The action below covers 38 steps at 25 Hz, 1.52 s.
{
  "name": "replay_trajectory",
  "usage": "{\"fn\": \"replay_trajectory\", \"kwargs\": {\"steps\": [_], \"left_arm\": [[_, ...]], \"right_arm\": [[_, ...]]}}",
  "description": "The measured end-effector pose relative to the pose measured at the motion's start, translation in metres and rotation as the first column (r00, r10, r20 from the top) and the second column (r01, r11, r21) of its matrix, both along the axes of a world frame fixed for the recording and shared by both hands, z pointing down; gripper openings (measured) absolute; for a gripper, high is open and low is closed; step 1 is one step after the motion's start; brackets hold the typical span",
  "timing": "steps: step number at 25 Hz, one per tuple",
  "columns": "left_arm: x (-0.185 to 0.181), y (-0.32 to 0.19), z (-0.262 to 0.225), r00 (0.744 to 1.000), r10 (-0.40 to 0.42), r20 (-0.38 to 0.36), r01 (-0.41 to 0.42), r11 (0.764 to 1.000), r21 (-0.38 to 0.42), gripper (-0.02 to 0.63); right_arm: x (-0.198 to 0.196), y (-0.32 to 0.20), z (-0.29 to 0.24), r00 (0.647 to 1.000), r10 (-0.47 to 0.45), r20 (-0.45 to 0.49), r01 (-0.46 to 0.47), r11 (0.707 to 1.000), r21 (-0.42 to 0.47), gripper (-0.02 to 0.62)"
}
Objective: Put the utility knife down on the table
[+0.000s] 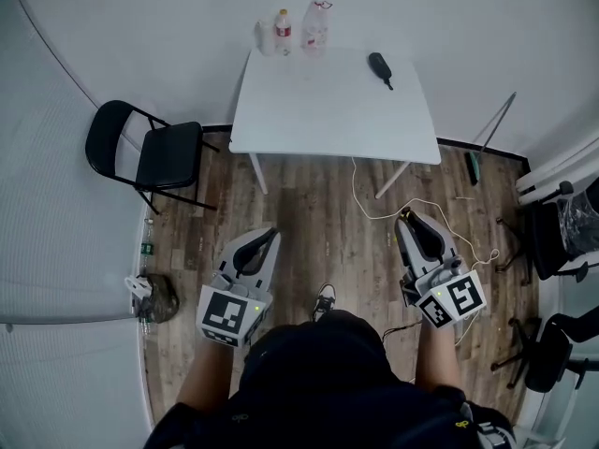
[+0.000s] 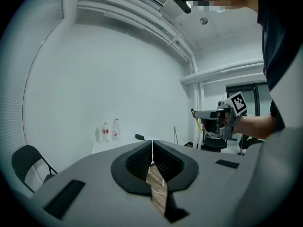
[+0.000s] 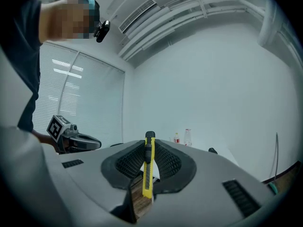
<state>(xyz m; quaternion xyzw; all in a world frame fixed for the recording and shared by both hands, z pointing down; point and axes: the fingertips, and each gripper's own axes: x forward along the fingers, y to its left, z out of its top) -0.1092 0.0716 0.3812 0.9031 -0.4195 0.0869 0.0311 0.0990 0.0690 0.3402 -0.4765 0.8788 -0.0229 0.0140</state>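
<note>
Utility knife point(image 3: 148, 170), yellow with a black slider, sits clamped between the ribbed pads of the right gripper point(image 1: 409, 219); it lies along the jaws, and its dark end pokes out just past their tips. That gripper is held out over the wooden floor point(image 1: 318, 209) on the right, well short of the white table point(image 1: 328, 110), which stands farther off against the wall. The left gripper point(image 1: 270, 236) is held level with it on the left, also over the floor, with its jaws pressed together along a thin seam and nothing between them. On the table's far left edge stand two clear bottles point(image 1: 299, 30), and a black object point(image 1: 380, 67) lies near its far right corner. A black folding chair point(image 1: 154, 150) stands left of the table, and a white cable point(image 1: 374, 209) loops across the floor near the table's right legs.
</note>
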Motion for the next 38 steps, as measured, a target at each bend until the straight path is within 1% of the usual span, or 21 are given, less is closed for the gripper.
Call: {"fn": "replay_trajectory", "kwargs": {"steps": [5,8,11,15,20,24,28,33,38], "left_arm": [[0.033,-0.040,0.004,1.000,-0.018,0.018,0.018,0.999,-0.027,0.023],[0.052,-0.061,0.001,0.999,-0.033,0.013,0.033,0.999,-0.013,0.023],[0.068,-0.077,0.006,0.999,-0.040,0.013,0.041,0.999,-0.025,0.023],[0.091,-0.094,0.013,1.000,-0.017,0.025,0.018,0.999,-0.043,0.023],[0.107,-0.125,0.017,1.000,0.007,0.029,-0.005,0.998,-0.056,0.023],[0.111,-0.156,0.027,0.999,0.037,0.032,-0.034,0.997,-0.066,0.023],[0.112,-0.203,0.028,0.998,0.067,0.013,-0.066,0.996,-0.057,0.023],[0.093,-0.277,0.034,0.997,0.074,0.005,-0.074,0.995,-0.063,0.023],[0.064,-0.351,0.040,0.996,0.094,0.007,-0.094,0.993,-0.077,0.023]], "right_arm": [[0.035,-0.044,0.010,0.999,-0.018,0.031,0.018,1.000,-0.014,0.074],[0.054,-0.065,0.014,0.999,-0.033,0.042,0.034,0.999,-0.015,0.074],[0.069,-0.081,0.019,0.998,-0.038,0.051,0.038,0.999,-0.015,0.074],[0.090,-0.098,0.025,0.998,-0.026,0.060,0.028,0.999,-0.020,0.074],[0.106,-0.123,0.035,0.998,-0.001,0.064,0.004,0.999,-0.049,0.074],[0.109,-0.144,0.043,0.998,0.018,0.054,-0.014,0.997,-0.071,0.074],[0.107,-0.179,0.049,0.998,0.040,0.047,-0.036,0.995,-0.093,0.074],[0.085,-0.248,0.051,0.998,0.051,0.035,-0.048,0.994,-0.102,0.074],[0.053,-0.326,0.044,0.998,0.067,0.018,-0.065,0.994,-0.092,0.074]]}}
